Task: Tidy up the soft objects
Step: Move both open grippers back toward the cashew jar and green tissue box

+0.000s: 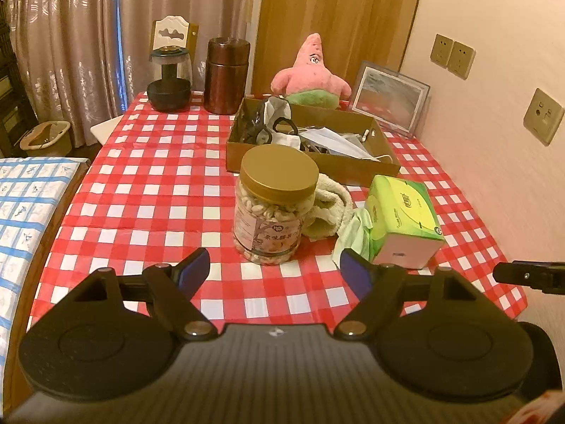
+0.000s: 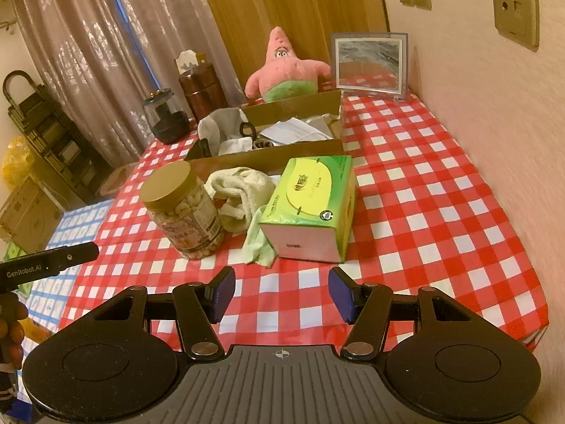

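I have both tools hovering over the near edge of the bench (image 1: 148, 190), nothing between the jaws of either. The left hand-held gripper (image 1: 275, 272) stands wide open, and the right hand-held gripper (image 2: 281, 295) is parted a little less. The soft things sit in a clump at about twelve o'clock from the right tool: a cream towel (image 2: 240, 190) and a pale green cloth (image 2: 259, 240), wedged between the nut jar (image 2: 183, 212) at eleven o'clock and the tissue pack (image 2: 310, 208) at one. The cardboard box (image 2: 268, 155) lies just beyond them. My worry is the jar: the towel leans against it, so pulling the cloth could tip or drag it. The green cloth seems partly tucked under the tissue pack, which may slide along with it.
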Tool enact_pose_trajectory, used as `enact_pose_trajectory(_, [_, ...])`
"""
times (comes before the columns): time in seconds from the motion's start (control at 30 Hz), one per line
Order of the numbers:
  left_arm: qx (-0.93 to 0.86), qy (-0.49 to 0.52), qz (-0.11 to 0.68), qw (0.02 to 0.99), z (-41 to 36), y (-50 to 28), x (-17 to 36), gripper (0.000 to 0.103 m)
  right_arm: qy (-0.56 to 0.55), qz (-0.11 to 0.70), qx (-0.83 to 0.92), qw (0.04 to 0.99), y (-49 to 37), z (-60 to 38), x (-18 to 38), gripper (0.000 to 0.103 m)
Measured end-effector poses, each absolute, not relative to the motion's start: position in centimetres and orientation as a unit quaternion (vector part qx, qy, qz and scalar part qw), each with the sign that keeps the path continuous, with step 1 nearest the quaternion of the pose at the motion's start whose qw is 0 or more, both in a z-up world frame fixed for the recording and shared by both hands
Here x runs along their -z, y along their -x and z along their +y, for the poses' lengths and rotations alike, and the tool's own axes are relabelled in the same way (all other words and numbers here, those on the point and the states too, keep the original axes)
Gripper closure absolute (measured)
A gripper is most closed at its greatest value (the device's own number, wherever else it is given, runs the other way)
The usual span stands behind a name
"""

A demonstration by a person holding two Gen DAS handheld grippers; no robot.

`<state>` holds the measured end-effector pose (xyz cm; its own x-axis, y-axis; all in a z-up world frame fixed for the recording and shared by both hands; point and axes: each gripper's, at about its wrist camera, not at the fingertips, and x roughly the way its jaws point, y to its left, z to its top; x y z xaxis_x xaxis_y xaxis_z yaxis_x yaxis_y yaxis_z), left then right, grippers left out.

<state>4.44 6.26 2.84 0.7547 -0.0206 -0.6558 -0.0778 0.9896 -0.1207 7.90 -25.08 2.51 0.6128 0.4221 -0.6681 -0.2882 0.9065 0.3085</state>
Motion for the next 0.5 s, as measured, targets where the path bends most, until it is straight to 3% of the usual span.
enact_pose_trajectory(0.5, [-0.006,0.066,0.362,0.93,6.8,-5.9,-1.6,0.024,-0.064,0.396,-0.201,0.894,-9.6,-24.6,-1.9,0.044])
